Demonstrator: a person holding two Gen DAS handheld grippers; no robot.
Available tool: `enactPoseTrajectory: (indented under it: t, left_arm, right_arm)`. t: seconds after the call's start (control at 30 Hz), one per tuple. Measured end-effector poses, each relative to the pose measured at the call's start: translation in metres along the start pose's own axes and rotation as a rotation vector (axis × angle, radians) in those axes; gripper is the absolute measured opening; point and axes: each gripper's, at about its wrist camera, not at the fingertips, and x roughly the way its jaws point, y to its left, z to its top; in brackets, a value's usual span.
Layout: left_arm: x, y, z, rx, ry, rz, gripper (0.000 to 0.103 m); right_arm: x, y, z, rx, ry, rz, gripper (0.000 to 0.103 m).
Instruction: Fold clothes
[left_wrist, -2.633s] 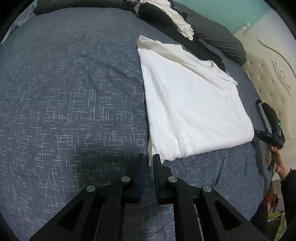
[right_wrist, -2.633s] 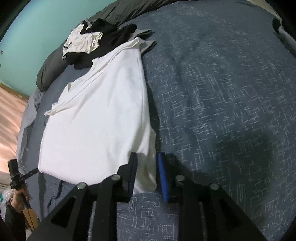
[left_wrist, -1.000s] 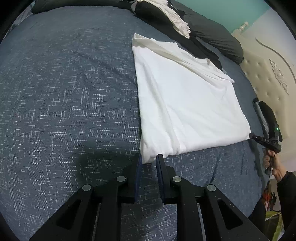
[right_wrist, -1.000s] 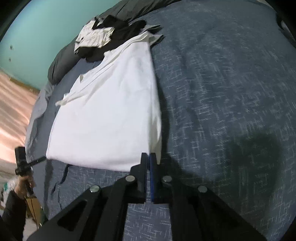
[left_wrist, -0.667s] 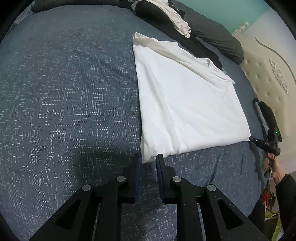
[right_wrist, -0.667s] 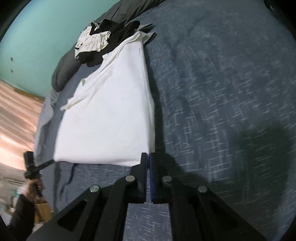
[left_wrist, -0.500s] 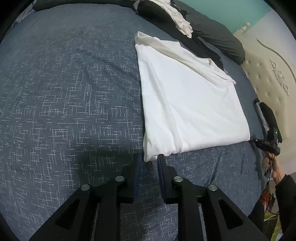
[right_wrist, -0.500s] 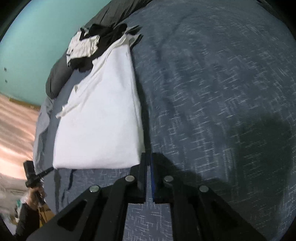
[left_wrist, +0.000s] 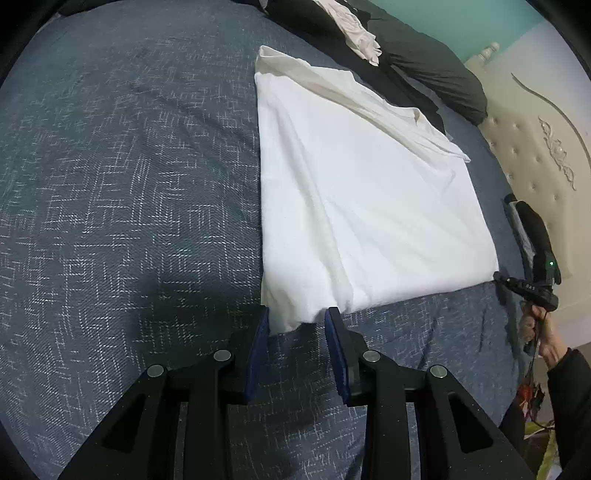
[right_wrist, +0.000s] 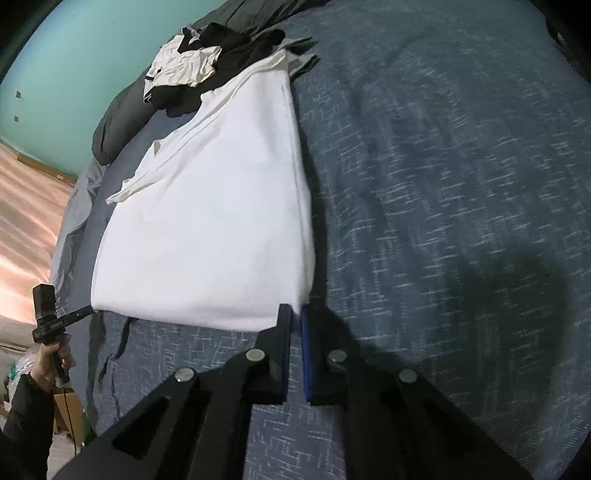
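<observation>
White garment (left_wrist: 354, 199): one piece, partly folded, lying flat on the blue-grey bedspread (left_wrist: 110, 206).

Left wrist view. The garment fills the centre and upper right of the frame as a rough rectangle, with a loose band of cloth, sleeve or neckline, running along its upper right edge. Its near corner hangs at lower centre between the blue pads of the left gripper (left_wrist: 297, 325). The jaws are closing, with clear gaps showing between pads and cloth, so the corner is framed rather than pinched. A heap of dark and pale clothes (left_wrist: 354, 26) lies at the top of the frame beside a dark pillow (left_wrist: 428, 62); a padded cream headboard (left_wrist: 532, 147) stands at right. At the right edge a hand holds the other gripper's handle near the garment's far near-side corner.

Right wrist view. The same garment (right_wrist: 210, 221) runs from upper centre down to centre left. The right gripper (right_wrist: 296, 317) is clenched at lower centre with the garment's near right corner at its tips; the cloth meets the pads, and I judge it nipped there, though the tip hides the contact itself. The unfolded heap (right_wrist: 207, 66) sits at upper left against a teal wall (right_wrist: 74, 55). The other hand and its handle show at lower left.

Progress, as judged: the sides appear already folded in, giving the rectangle. Remaining: securing both near corners and carrying the bottom edge towards the collar, then the heap, untouched.
</observation>
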Motion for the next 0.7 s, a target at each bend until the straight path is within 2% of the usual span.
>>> enactPoseTrajectory:
  t: [0.07,0.2,0.3,0.43,0.53,0.63,0.7]
  left_arm:
    - [0.001,0.0,-0.001,0.014,0.004,0.012,0.003]
    - [-0.009,0.002,-0.001,0.03,-0.031,0.039,0.003]
    - [-0.016,0.005,0.0,0.031,-0.047,0.045,0.003]
    - [-0.008,0.002,-0.002,0.038,-0.006,0.045,0.003]
    - [-0.007,0.001,-0.002,0.035,-0.004,0.076,0.004]
    - [-0.011,0.0,-0.001,0.048,-0.016,0.101,0.012]
    - [-0.011,-0.002,-0.001,0.064,-0.014,0.105,0.023]
  right_arm:
    - [-0.006,0.0,0.0,-0.029,0.0,0.0,0.003]
    - [-0.015,-0.003,0.003,-0.049,0.0,-0.012,0.003]
    - [-0.016,-0.006,0.005,-0.035,-0.009,-0.014,0.003]
    - [-0.004,-0.003,0.001,-0.033,0.026,-0.009,0.003]
    - [-0.001,-0.008,0.001,0.005,0.038,0.008,0.004]
    - [-0.005,-0.015,0.005,0.048,0.032,0.003,0.005]
    - [-0.008,-0.021,0.008,0.094,0.019,0.018,0.008]
